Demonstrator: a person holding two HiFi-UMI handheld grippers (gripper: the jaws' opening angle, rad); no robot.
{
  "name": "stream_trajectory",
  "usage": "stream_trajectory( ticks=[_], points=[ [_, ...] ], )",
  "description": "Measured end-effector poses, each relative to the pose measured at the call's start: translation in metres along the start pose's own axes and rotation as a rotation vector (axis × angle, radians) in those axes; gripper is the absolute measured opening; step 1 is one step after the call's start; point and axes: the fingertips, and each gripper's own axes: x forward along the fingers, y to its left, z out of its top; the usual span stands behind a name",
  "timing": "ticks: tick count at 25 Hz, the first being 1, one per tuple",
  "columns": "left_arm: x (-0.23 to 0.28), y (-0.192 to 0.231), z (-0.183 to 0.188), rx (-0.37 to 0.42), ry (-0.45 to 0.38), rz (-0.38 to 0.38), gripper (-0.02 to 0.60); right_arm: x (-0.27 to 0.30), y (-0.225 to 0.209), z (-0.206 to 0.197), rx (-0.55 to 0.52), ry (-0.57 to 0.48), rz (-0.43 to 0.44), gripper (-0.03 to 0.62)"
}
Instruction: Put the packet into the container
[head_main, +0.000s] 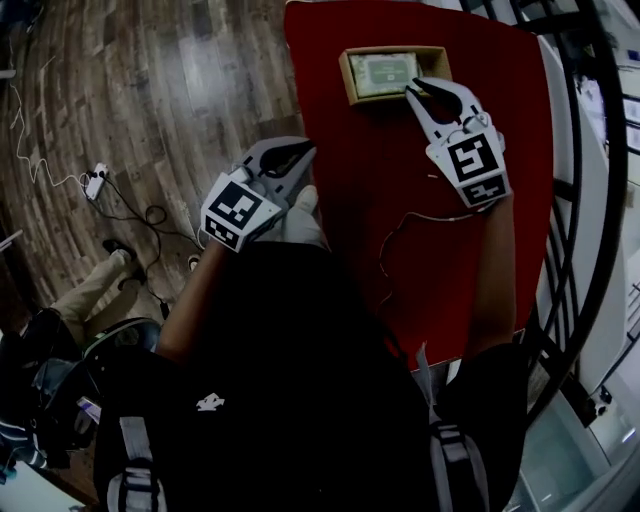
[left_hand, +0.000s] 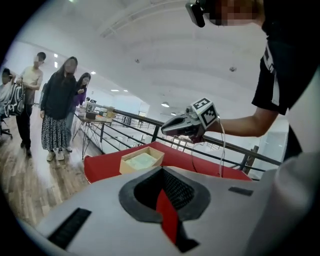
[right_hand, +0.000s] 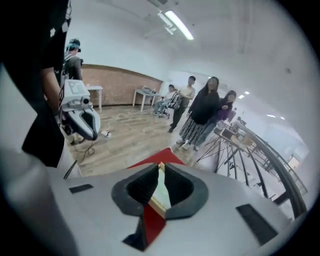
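Note:
A shallow wooden container (head_main: 349, 76) stands at the far end of the red table (head_main: 400, 250). A pale green packet (head_main: 385, 70) lies flat inside it. My right gripper (head_main: 418, 92) hovers just above the container's near right corner, jaws together and holding nothing. Through its narrow slit the right gripper view shows the packet (right_hand: 161, 192) below. My left gripper (head_main: 303, 152) is shut and empty at the table's left edge, away from the container. The left gripper view shows the container (left_hand: 131, 169), the packet (left_hand: 142, 160) and the right gripper (left_hand: 172, 130) beyond it.
A thin cable (head_main: 393, 240) trails from the right gripper across the table. A black railing (head_main: 585, 190) runs along the table's right side. Wooden floor with a power strip (head_main: 96, 180) lies to the left. Several people (left_hand: 57, 107) stand some way off.

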Motion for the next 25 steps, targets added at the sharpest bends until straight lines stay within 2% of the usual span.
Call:
stream_trajectory(
  ticks=[3, 12, 14, 17, 21, 25],
  points=[
    [-0.006, -0.009, 0.016, 0.015, -0.036, -0.021, 0.003, -0.025, 0.016, 0.014, 0.140, -0.100, -0.079, 0.025],
    [-0.038, -0.030, 0.073, 0.090, -0.175, -0.018, 0.002, -0.082, 0.066, 0.046, 0.619, -0.452, -0.197, 0.021],
    [-0.047, -0.032, 0.084, 0.105, -0.206, -0.012, 0.002, -0.086, 0.084, 0.053, 0.643, -0.497, -0.200, 0.021],
    [-0.056, -0.033, 0.097, 0.129, -0.240, -0.007, 0.003, -0.085, 0.105, 0.066, 0.606, -0.532, -0.222, 0.021],
    [-0.060, -0.038, 0.106, 0.146, -0.268, -0.009, 0.003, -0.085, 0.114, 0.069, 0.576, -0.515, -0.276, 0.021],
    [-0.060, -0.047, 0.110, 0.156, -0.280, -0.021, 0.002, -0.087, 0.120, 0.074, 0.580, -0.525, -0.271, 0.021]
  ],
)
